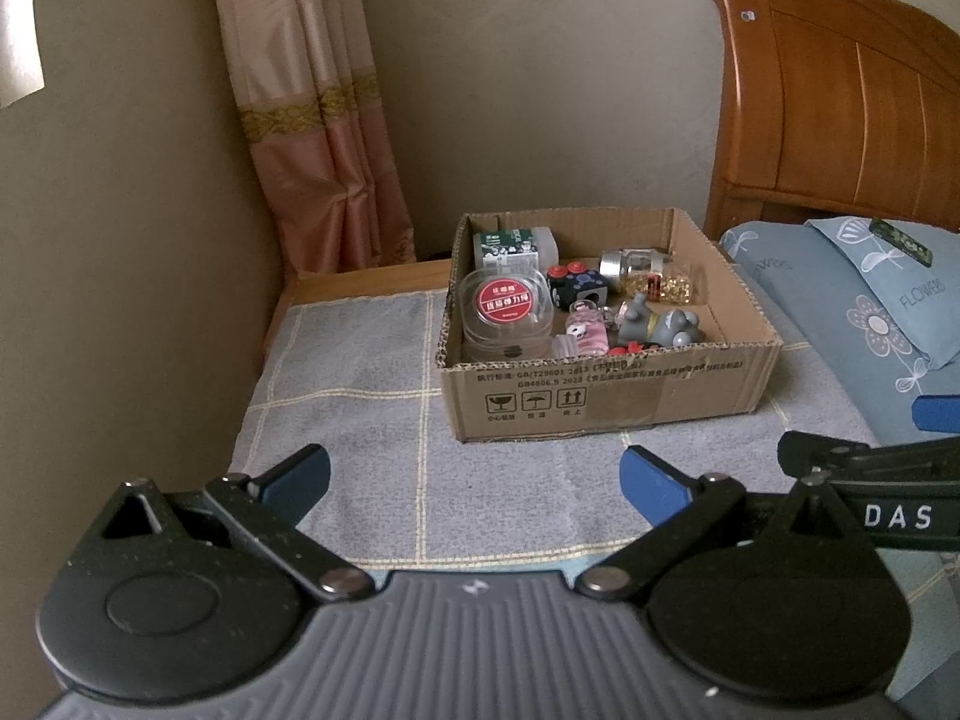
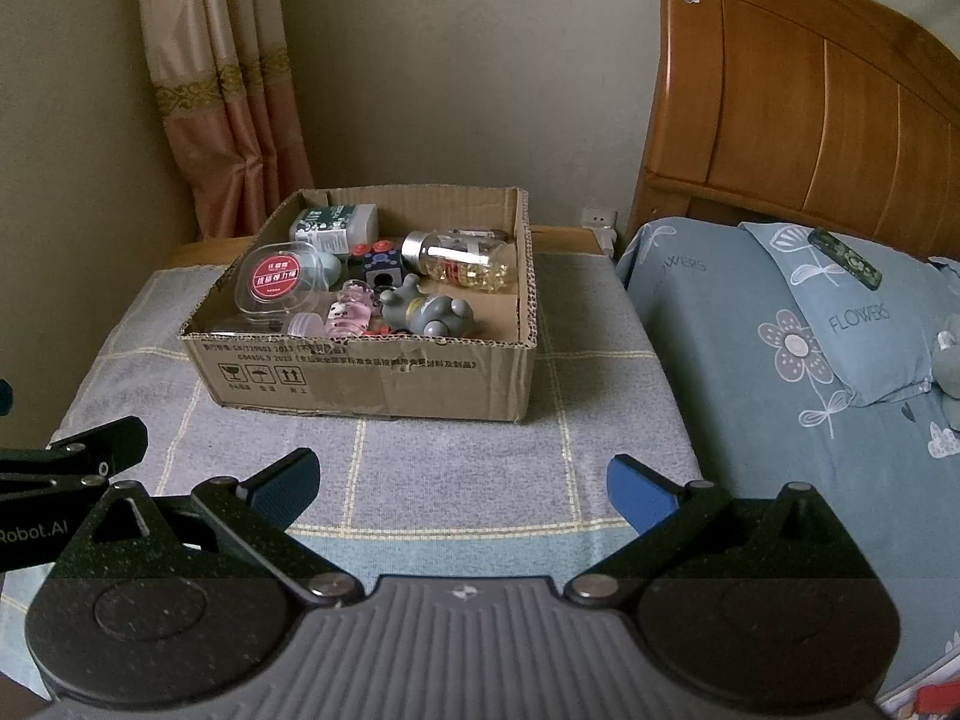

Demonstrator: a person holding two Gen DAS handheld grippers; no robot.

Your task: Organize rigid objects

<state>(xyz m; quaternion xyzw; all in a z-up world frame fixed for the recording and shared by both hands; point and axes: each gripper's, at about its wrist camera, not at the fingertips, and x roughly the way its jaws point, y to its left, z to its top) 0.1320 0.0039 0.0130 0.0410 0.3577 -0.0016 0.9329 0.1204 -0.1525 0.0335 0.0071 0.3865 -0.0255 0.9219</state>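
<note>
Both sets of tongs hang back, the left tongs (image 1: 474,480) and right tongs (image 2: 462,483) spread wide and gripping nothing. Ahead, the cardboard box (image 2: 384,375) sits on the checked cloth (image 2: 456,480), with the clear jar (image 2: 276,288), capsule bottle (image 2: 462,258) and grey figurine (image 2: 429,309) all inside.

Readable stuff: pillow (image 2: 852,312) says "FLOWERS", box (image 1: 600,402) front has "GB4806.9 2023" plus handling symbols, the right gripper's (image 1: 900,516) body reads "DAS", the left gripper's (image 2: 36,531) "Robot.AI".
</note>
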